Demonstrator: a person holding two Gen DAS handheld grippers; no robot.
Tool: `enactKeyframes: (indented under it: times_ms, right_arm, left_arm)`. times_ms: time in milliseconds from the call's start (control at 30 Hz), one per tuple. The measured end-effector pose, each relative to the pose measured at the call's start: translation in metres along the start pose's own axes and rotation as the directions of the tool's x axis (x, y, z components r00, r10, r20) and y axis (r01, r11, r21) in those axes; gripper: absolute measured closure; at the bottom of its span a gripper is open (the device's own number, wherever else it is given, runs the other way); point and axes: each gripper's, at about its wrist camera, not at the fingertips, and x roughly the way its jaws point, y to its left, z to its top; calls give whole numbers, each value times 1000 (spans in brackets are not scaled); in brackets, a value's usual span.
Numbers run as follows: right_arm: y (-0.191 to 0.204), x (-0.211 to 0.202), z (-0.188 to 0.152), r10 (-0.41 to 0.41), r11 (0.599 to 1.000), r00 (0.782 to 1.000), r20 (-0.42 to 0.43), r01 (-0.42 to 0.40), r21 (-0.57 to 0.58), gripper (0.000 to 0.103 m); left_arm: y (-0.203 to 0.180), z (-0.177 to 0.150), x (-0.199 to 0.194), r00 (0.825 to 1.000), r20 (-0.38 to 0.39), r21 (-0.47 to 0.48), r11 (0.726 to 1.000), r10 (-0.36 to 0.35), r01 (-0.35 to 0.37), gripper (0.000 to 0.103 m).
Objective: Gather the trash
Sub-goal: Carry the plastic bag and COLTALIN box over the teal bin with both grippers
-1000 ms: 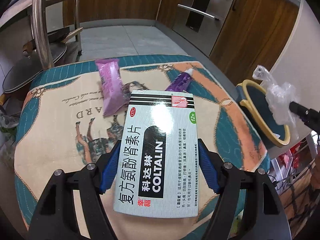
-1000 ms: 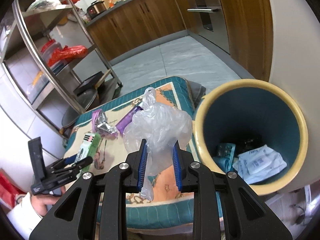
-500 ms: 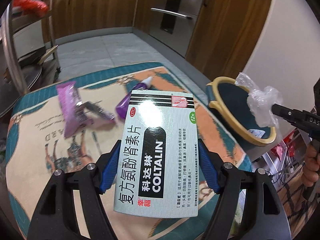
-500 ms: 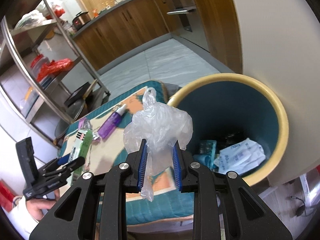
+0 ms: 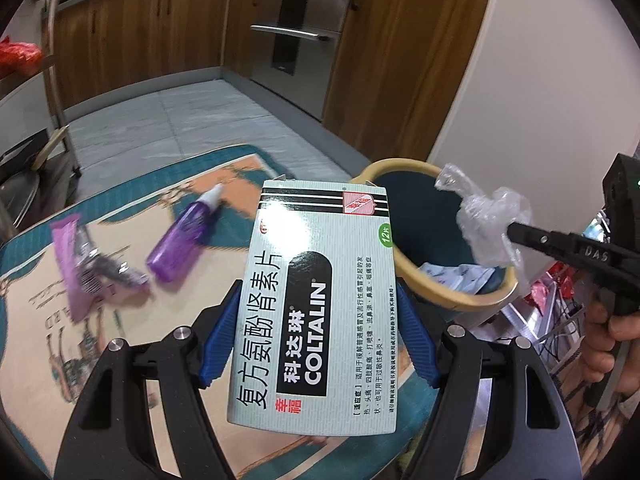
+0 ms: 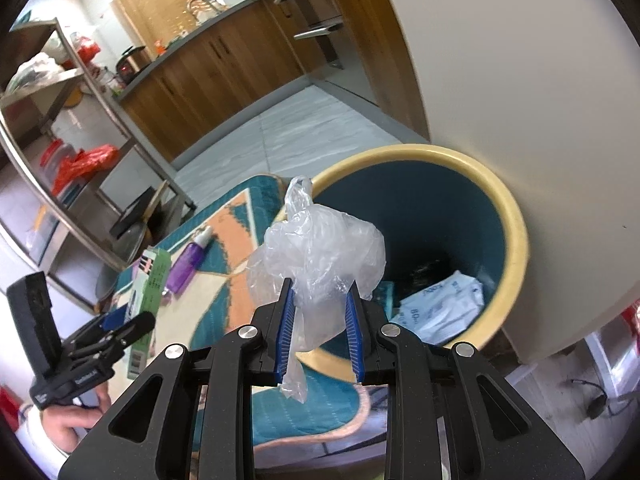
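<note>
My left gripper [image 5: 318, 332] is shut on a pale green medicine box [image 5: 320, 304] printed COLTALIN, held above the patterned cloth and just left of the bin. A crumpled clear plastic bag [image 6: 316, 252] is pinched in my right gripper [image 6: 320, 320], which hovers at the near rim of the yellow-rimmed teal bin [image 6: 516, 216]. From the left wrist view the bag [image 5: 488, 224] hangs over the bin [image 5: 404, 165]. The box [image 6: 150, 280] and left gripper [image 6: 120, 330] show at the left of the right wrist view. White packets [image 6: 444, 304] lie inside the bin.
A purple spray bottle [image 5: 182, 244] and a purple wrapper [image 5: 76, 272] lie on the cloth-covered table [image 5: 36, 344]. A metal shelf rack [image 6: 80, 92] stands at the left, wooden cabinets [image 5: 168, 24] behind, a white wall [image 6: 520, 60] right of the bin. A hand [image 5: 612, 320] grips the right tool.
Both grippers have moved right toward the bin, each keeping its load. The bin now looms larger and nearer under the bag, and the table items have slid left in view.
</note>
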Motion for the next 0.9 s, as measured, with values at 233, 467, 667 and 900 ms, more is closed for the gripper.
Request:
enactKeyframes:
  times_ms: [233, 467, 667, 900]
  right_arm:
    - [-14, 0, 2, -35, 999, 999, 5, 35, 33, 77]
    - [-19, 4, 3, -65, 997, 998, 4, 64, 50, 77]
    - [-14, 12, 4, -108, 994, 994, -16, 108, 24, 77]
    - [-18, 20, 4, -132, 991, 990, -45, 133, 17, 77]
  left_arm:
    - [-35, 22, 17, 998, 10, 53, 997, -58, 57, 32]
    - [-65, 39, 45, 996, -2, 85, 993, -87, 87, 32]
    - [-81, 46, 71, 995, -37, 74, 992, -97, 100, 32]
    - [-95, 56, 96, 994, -65, 83, 992, -85, 90, 32]
